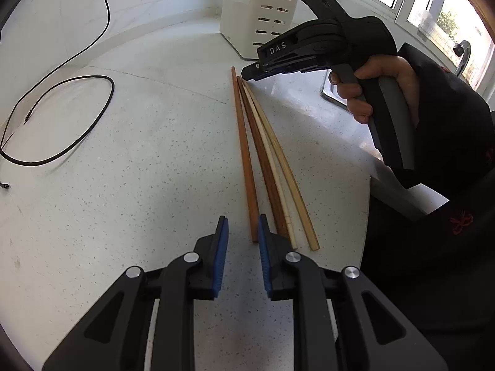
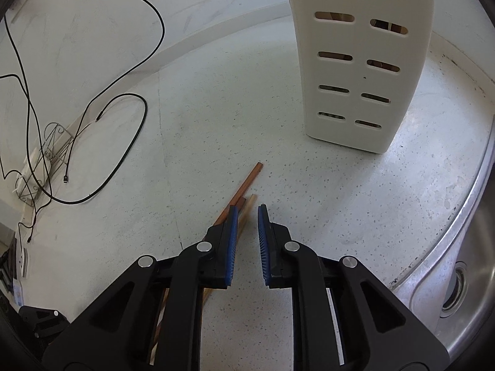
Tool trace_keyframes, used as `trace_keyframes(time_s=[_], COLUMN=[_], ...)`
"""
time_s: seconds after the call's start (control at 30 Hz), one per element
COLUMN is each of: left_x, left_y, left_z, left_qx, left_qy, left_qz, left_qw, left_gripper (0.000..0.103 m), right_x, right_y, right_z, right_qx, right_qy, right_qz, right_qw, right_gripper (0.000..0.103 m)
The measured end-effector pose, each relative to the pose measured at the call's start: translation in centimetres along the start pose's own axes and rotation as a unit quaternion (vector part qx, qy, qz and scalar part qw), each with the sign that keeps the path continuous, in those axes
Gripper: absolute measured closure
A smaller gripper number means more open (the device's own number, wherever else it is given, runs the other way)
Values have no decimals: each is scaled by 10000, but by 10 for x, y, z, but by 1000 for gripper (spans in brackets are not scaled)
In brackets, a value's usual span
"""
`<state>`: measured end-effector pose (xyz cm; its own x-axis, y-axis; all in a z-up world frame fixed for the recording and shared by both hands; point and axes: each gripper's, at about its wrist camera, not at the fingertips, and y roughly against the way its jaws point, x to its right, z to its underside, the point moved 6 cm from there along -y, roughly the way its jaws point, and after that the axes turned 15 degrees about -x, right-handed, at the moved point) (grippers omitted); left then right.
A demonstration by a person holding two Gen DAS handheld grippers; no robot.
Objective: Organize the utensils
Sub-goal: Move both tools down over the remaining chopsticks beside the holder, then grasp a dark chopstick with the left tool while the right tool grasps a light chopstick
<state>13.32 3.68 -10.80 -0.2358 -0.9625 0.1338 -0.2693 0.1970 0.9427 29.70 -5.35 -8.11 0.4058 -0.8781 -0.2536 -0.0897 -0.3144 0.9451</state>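
Note:
Several chopsticks (image 1: 266,167), some reddish brown and some pale, lie side by side on the speckled white counter (image 1: 154,154). My left gripper (image 1: 243,232) hovers at their near ends with its blue pads narrowly apart. The end of the leftmost brown chopstick (image 1: 246,160) lies in the gap by the right pad, which does not press on it. My right gripper (image 1: 249,73), held in a person's hand (image 1: 371,86), is at the far ends. In the right wrist view the right gripper (image 2: 247,213) stands slightly open with nothing between its pads. The chopsticks (image 2: 247,179) pass under its left finger.
A white slotted utensil holder (image 2: 362,61) (image 1: 260,15) with sticks inside stands just beyond the chopsticks. Black cables (image 1: 62,117) (image 2: 123,123) loop over the counter's left side. A steel sink (image 2: 464,262) with a faucet (image 1: 462,55) lies to the right.

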Motion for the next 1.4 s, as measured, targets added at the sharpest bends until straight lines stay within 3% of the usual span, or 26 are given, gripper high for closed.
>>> trace_keyframes(time_s=[0.23, 0.4, 0.73, 1.2, 1.4], left_x=[4, -3, -15, -23, -24], left_y=[-1, -2, -2, -4, -7], left_z=[-1, -1, 0, -2, -3], left_qx=[-48, -37, -51, -69, -68], left_qy=[64, 275, 475, 503, 507], left_qz=[-129, -18, -167, -213, -250], left_qw=[9999, 9996, 9987, 9985, 9984], left_gripper=[84, 84, 84, 84, 84], right_x=[-12, -10, -1, 7, 5], right_y=[-7, -7, -3, -1, -2], right_z=[-4, -3, -2, 1, -1], right_qx=[-23, -13, -38, -19, -31], right_qy=[340, 374, 167, 69, 73], right_qz=[334, 306, 109, -10, 229], right_qw=[9989, 9988, 9998, 10000, 9997], right_gripper=[90, 90, 90, 91, 91])
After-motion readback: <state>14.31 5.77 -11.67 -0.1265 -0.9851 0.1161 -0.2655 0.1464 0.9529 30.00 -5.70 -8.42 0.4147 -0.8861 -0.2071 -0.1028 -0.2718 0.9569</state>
